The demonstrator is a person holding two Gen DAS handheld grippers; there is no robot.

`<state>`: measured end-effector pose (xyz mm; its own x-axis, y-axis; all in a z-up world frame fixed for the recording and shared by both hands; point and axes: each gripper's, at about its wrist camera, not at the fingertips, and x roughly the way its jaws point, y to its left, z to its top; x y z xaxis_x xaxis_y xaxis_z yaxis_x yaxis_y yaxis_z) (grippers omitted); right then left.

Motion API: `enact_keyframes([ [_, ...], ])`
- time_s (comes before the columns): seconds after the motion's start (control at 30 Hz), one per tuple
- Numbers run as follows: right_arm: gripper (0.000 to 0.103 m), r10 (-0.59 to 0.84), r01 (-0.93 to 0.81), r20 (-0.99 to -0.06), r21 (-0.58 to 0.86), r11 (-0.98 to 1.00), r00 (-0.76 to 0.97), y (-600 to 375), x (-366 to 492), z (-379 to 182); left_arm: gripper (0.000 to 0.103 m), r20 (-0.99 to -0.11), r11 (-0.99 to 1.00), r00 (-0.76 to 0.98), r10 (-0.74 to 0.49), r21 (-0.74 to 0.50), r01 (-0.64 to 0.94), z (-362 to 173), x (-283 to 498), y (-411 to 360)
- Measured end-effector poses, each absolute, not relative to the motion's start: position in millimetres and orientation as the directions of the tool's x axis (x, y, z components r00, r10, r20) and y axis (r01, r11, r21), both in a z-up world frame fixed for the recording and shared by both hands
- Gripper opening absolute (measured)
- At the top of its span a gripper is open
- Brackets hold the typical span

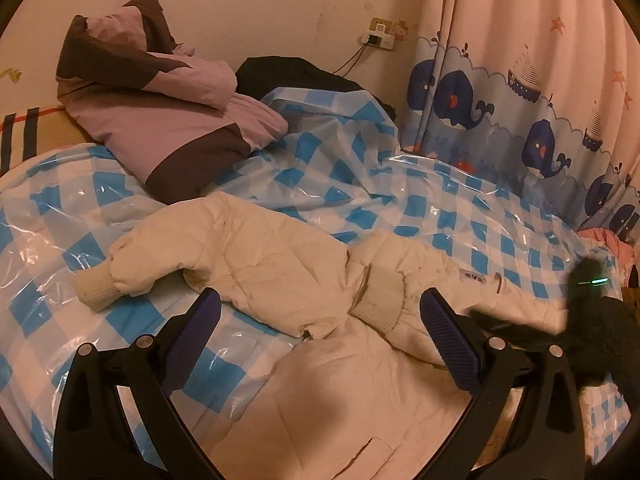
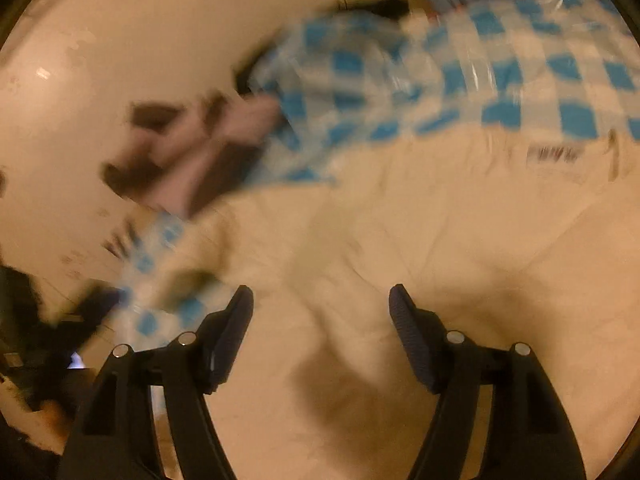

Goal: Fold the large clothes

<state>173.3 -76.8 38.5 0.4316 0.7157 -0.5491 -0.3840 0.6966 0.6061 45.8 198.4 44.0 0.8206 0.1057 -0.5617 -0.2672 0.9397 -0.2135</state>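
Note:
A cream padded jacket (image 1: 280, 264) lies on a blue-and-white checked plastic sheet (image 1: 460, 216) on the bed, both sleeves folded in, knit cuffs (image 1: 96, 288) showing. My left gripper (image 1: 320, 308) is open and empty just above the jacket's lower body. The right gripper shows blurred at the left wrist view's right edge (image 1: 580, 280). In the right wrist view, motion-blurred, my right gripper (image 2: 322, 300) is open and empty close over the same cream jacket (image 2: 440, 220).
A folded purple-and-brown jacket (image 1: 160, 100) is piled at the back left against the wall. A dark garment (image 1: 288, 72) lies behind the sheet. A whale-print curtain (image 1: 520, 100) hangs on the right. A wall socket with a cable (image 1: 378, 38) is behind.

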Motion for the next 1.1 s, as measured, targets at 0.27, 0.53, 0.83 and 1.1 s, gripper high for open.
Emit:
enact_keyframes([
  [0.27, 0.083, 0.277, 0.097, -0.718, 0.432, 0.896, 0.639, -206, 141, 21, 0.096, -0.623, 0.937, 0.78, 0.054, -0.238, -0.255, 28, 55, 194],
  [0.53, 0.085, 0.35, -0.042, -0.733, 0.404, 0.914, 0.583, -168, 128, 27, 0.096, -0.67, 0.935, 0.742, -0.003, -0.266, -0.236, 17, 62, 197],
  [0.83, 0.089, 0.477, -0.212, -0.719, 0.433, 0.876, 0.504, -75, 72, 5, 0.096, -0.492, 0.522, 0.792, -0.363, -0.811, -0.265, -26, 45, 324],
  [1.1, 0.089, 0.534, -0.192, -0.691, 0.511, 0.838, 0.487, -82, 61, -29, 0.096, -0.333, 0.152, 0.876, -0.348, -0.942, -0.298, -84, 33, 388],
])
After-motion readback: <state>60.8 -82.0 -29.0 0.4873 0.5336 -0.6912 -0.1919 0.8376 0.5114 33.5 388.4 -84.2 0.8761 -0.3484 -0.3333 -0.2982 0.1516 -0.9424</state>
